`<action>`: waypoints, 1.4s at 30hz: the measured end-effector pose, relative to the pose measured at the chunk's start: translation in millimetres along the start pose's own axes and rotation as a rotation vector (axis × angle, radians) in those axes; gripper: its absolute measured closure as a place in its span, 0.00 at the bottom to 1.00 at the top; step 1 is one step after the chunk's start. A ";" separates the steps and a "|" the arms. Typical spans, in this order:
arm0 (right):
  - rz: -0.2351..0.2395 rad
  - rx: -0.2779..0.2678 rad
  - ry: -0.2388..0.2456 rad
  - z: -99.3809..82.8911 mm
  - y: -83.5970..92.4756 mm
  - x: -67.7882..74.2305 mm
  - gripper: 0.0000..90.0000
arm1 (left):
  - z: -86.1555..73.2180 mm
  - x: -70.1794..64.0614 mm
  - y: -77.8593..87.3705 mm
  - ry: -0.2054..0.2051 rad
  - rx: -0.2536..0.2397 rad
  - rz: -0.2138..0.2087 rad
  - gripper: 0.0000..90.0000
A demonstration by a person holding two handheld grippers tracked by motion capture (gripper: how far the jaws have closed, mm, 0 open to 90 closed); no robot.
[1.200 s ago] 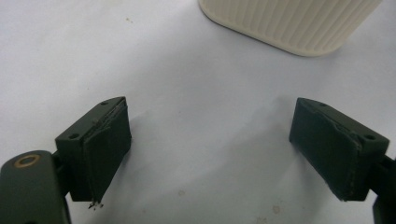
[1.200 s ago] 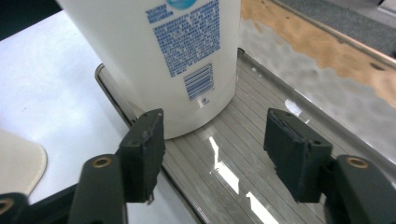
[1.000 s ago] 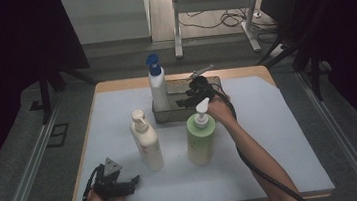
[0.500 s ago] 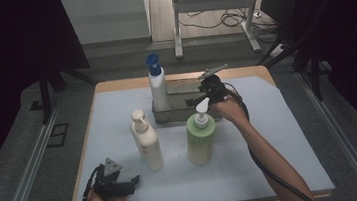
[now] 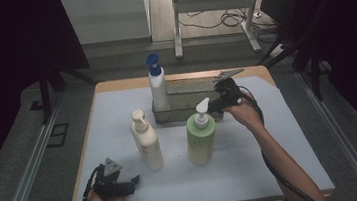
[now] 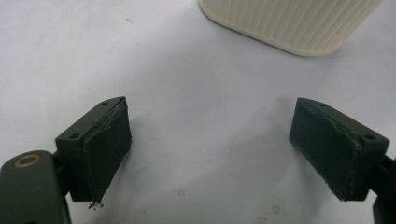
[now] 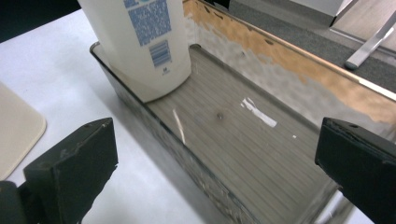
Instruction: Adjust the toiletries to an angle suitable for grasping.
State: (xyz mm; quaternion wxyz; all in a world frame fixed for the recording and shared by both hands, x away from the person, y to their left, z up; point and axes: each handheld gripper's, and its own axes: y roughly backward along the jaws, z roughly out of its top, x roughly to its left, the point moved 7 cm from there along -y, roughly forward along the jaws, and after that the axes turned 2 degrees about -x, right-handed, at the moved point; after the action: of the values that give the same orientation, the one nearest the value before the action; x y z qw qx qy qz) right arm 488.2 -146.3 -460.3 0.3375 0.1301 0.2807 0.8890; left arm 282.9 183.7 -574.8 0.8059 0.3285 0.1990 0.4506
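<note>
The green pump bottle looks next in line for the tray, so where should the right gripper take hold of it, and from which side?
Probably the green pump bottle is best gripped across its body just under the shoulder, coming in level from its right side, where the right gripper is. It stands upright, the white pump head looks too slim, and the cream bottle crowds its left.

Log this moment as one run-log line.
right hand-held gripper: open, just opened, nothing held, beside green bottle | left hand-held gripper: open, idle | white bottle: in tray
</note>
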 end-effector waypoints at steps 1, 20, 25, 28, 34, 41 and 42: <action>0.001 -0.007 -0.003 -2.7 4.9 -1.0 0.00 | 0.0 0.0 0.0 0.000 0.000 0.000 0.14; -0.042 -0.048 0.007 -30.3 59.5 -0.8 0.00 | 0.1 0.0 0.0 0.000 0.000 0.001 0.14; -0.043 -0.054 0.000 -38.1 68.5 1.4 0.00 | 0.1 0.0 0.0 0.001 0.000 0.001 0.14; -0.036 -0.061 -0.001 -45.1 76.0 5.4 0.00 | 0.1 0.0 0.0 0.001 0.000 0.002 0.14; 0.001 -0.057 0.013 -57.0 83.5 19.3 0.01 | 0.1 0.0 0.0 0.001 0.000 0.002 0.14; 0.059 -0.037 -0.007 -71.0 87.2 37.7 0.01 | 0.0 0.0 0.0 0.001 0.000 0.002 0.14; 0.067 -0.032 -0.006 -73.4 87.5 41.3 0.00 | 0.0 0.0 0.0 0.001 0.000 0.002 0.14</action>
State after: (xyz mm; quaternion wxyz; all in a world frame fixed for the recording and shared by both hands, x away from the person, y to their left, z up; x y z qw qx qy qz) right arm 380.7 -202.5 -466.6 0.3105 0.1364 0.2609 0.9038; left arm 282.9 183.6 -574.8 0.8054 0.3283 0.1992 0.4515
